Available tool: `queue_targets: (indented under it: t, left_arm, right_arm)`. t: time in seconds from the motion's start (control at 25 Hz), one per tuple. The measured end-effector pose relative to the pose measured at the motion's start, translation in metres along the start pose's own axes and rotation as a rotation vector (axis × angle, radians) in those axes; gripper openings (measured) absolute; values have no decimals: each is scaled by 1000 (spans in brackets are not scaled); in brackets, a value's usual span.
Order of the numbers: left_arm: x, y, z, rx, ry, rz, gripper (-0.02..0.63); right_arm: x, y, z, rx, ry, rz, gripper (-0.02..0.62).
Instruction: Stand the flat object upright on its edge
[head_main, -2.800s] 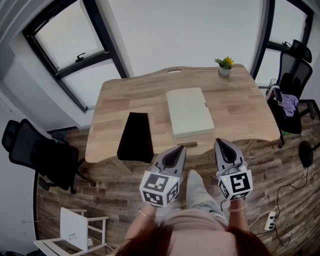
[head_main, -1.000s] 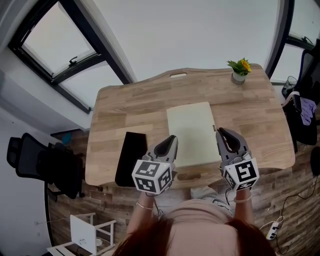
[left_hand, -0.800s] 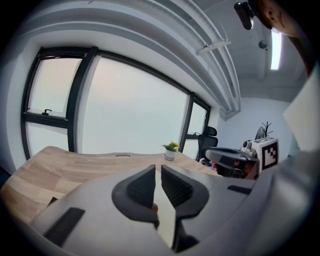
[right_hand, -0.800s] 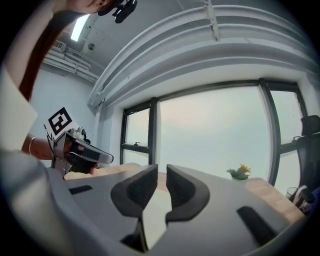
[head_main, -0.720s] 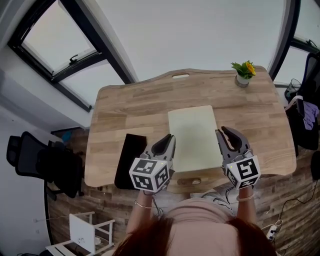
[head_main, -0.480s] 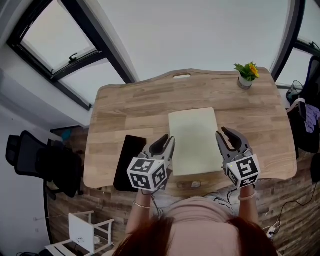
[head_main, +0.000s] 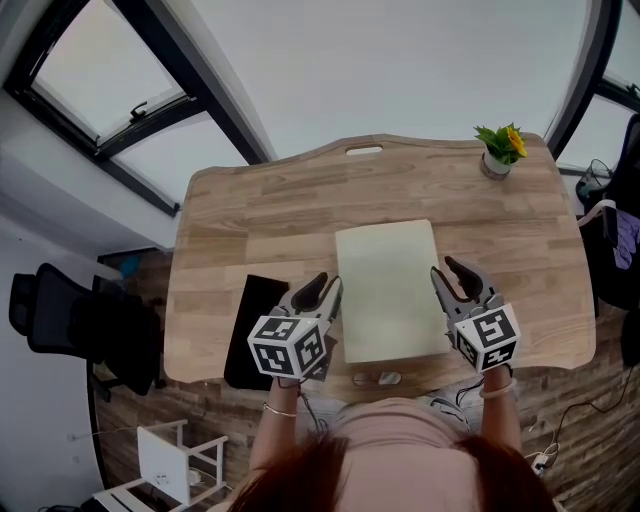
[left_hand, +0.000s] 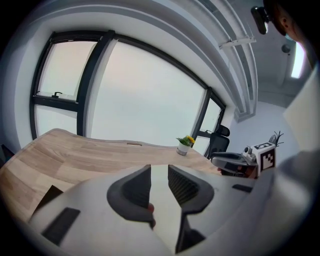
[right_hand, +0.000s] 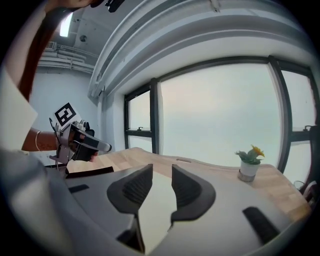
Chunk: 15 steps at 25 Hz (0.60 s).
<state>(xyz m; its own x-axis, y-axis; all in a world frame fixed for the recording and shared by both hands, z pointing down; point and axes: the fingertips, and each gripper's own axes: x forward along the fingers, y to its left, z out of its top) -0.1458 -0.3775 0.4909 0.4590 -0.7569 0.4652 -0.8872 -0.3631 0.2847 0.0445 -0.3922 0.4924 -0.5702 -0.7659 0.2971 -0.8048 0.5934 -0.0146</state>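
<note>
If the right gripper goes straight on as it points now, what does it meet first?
Probably the pale flat board, lying just ahead; depth is unclear. Jaws of the right gripper are opening, nothing between them.

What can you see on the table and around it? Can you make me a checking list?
Surface: wooden table, bare over most of its top.
Job's things: pale flat board, lying flat near the front edge, not yet upright.
Clutter: black flat object at front left; potted plant at back right corner.
Grippers: left gripper at the board's left side, right gripper at its right side; both sets of jaws are opening, nothing gripped.
Cables: nothing seen on the table.
Surroundings: windows, black office chair, wood floor.
</note>
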Motion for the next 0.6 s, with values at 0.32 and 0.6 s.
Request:
queue_targets:
  t: [0.32,0.6]
  left_arm:
    - [30,18,-21,-87,76,-24,120]
    - [52,37,-42,-174,129,-32,136]
  right_arm:
    - [22,-16,-30,102,58,29,138]
    - [44,-24,-58,176,115,49,159]
